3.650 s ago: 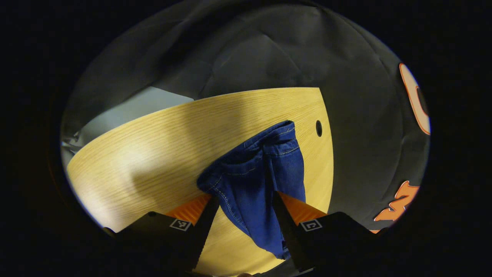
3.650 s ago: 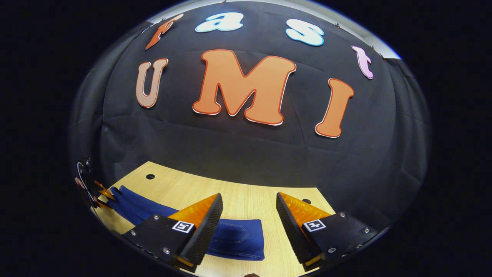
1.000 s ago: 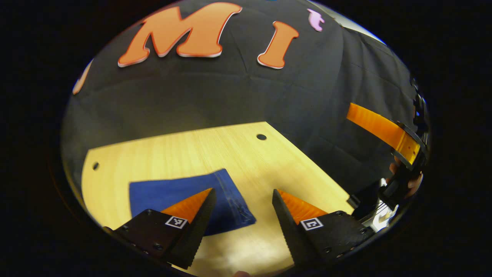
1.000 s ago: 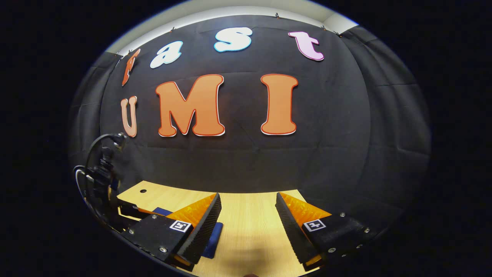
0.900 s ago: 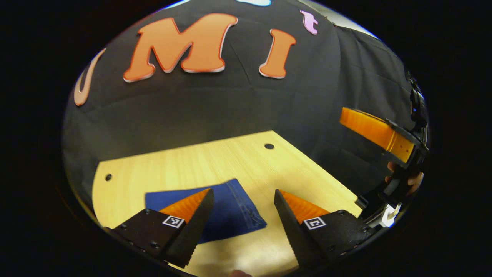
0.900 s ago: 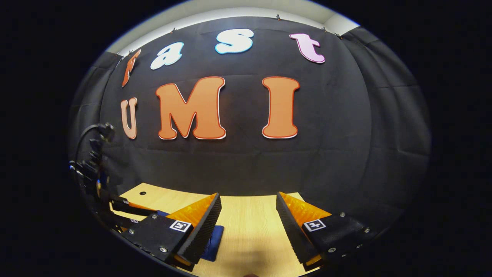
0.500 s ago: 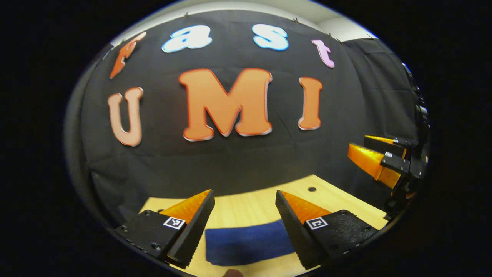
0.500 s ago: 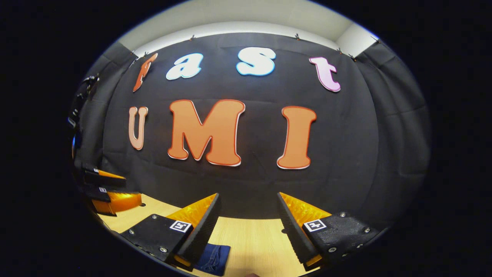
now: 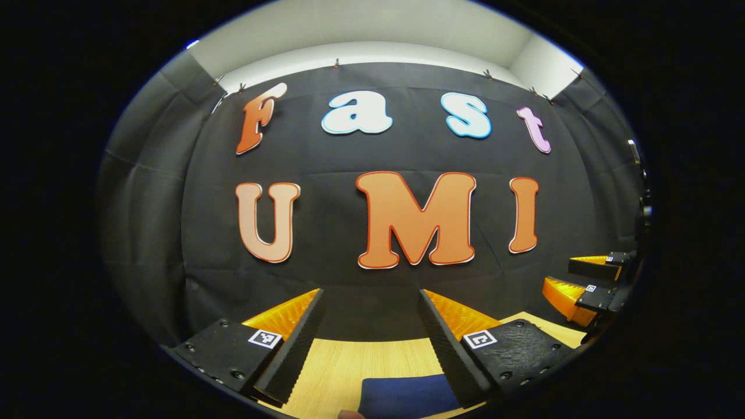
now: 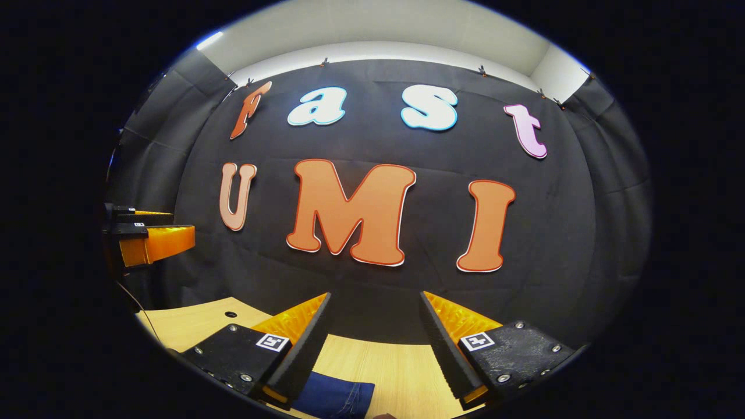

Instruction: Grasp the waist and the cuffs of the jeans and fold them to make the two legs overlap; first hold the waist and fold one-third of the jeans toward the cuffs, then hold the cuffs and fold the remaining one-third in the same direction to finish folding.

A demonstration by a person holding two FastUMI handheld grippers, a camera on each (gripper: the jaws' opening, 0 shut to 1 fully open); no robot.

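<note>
The folded blue jeans (image 9: pixel 407 397) lie on the wooden table (image 9: pixel 349 364), low in the left gripper view, just below my left gripper (image 9: pixel 369 343). That gripper is open and holds nothing. In the right gripper view a corner of the jeans (image 10: pixel 334 396) peeks out under the left finger of my right gripper (image 10: pixel 372 346), which is open too and lifted off the cloth. The right gripper (image 9: pixel 588 285) appears at the far right of the left gripper view; the left gripper (image 10: pixel 148 235) hangs at the left edge of the right gripper view.
The wooden table (image 10: pixel 401 372) has a small round hole (image 10: pixel 230 314) near its far left. The black cloth wall stands close behind the table's far edge.
The left gripper let go of the jeans, which now lie folded flat. Both grippers have risen and tilted up toward the wall, so the jeans slid toward the bottom of both views.
</note>
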